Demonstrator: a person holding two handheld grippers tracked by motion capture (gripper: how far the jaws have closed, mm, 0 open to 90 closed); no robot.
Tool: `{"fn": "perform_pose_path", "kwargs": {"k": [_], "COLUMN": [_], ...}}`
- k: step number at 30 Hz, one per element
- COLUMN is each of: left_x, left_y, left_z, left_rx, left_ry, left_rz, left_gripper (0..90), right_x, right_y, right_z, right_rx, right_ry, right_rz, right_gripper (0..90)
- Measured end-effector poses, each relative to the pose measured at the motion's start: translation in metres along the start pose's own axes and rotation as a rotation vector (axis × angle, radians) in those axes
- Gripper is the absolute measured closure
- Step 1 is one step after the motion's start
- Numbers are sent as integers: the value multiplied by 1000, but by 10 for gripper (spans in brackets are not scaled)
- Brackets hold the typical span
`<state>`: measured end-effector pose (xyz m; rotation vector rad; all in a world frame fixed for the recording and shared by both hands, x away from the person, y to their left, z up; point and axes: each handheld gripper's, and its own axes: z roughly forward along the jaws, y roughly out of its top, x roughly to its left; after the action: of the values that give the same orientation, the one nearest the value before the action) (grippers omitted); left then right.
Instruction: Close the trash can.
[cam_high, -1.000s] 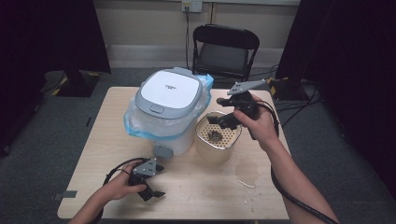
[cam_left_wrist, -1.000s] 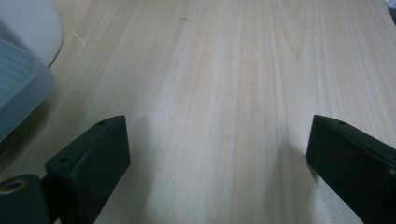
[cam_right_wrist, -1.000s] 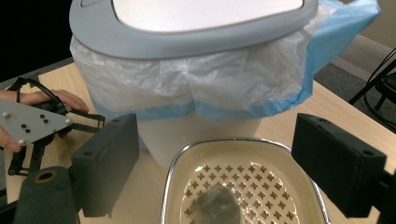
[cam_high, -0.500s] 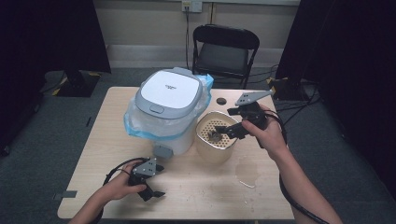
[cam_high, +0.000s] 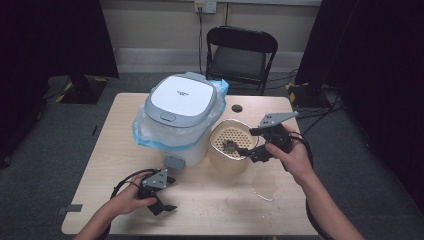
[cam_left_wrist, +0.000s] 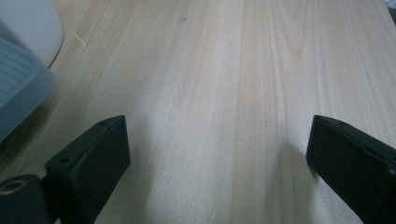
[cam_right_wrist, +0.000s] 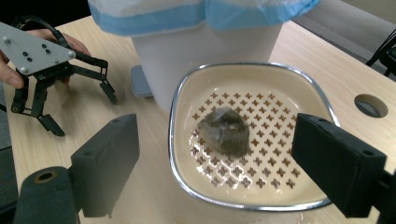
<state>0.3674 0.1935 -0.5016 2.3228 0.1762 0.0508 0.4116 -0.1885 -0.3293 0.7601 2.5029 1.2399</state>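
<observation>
Strainer basket (cam_high: 229, 145), cream with chrome rim and cross-shaped holes, sits on the bench (cam_high: 220, 210) touching the white bin's right side. Right gripper (cam_high: 254, 151) hangs at the basket's right edge, fingers (cam_right_wrist: 337, 163) spread wide, nothing pinched. Right gripper view looks down between those fingers into the basket (cam_right_wrist: 243, 219): a dark grey-brown wet clump (cam_right_wrist: 224, 130) lies on the perforated floor near the middle, apart from both fingers. In the high view that clump (cam_high: 230, 146) is just a dark speck.

Left gripper (cam_high: 161, 199) rests low on the bench near its front edge, well apart from the basket, fingers (cam_left_wrist: 93, 163) spread, bare wood (cam_left_wrist: 215, 93) between them. Right gripper view also catches it farther off (cam_right_wrist: 77, 105), grey plate on top, a hand behind.

White bin (cam_high: 177, 125), grey-white lid shut, blue bag liner bunched under the rim; grey foot pedal (cam_high: 174, 162) at its base. Left gripper view gets only an edge of pedal and bin (cam_left_wrist: 23, 60).

High view adds a wet patch (cam_high: 265, 187) on the bench beside the basket, a cable hole (cam_high: 237, 108), a black chair (cam_high: 240, 55) behind.
</observation>
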Motion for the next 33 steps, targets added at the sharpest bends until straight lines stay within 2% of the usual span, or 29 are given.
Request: {"fn": "perform_pose_path", "kwargs": {"k": [9,15,33], "left_x": [0,0,0], "left_y": [0,0,0], "left_z": [0,0,0], "left_rx": [2,2,2], "left_ry": [0,0,0], "left_rz": [-1,-1,-2], "left_gripper": [55,55,55], "right_x": [-3,-7,-5], "right_y": [-21,-35,-70], "right_z": [-4,-8,-3], "right_rx": [4,-15,3], "right_ry": [-4,-6,-9], "right_rz": [29,60,74], "right_gripper": [146,147,147]}}
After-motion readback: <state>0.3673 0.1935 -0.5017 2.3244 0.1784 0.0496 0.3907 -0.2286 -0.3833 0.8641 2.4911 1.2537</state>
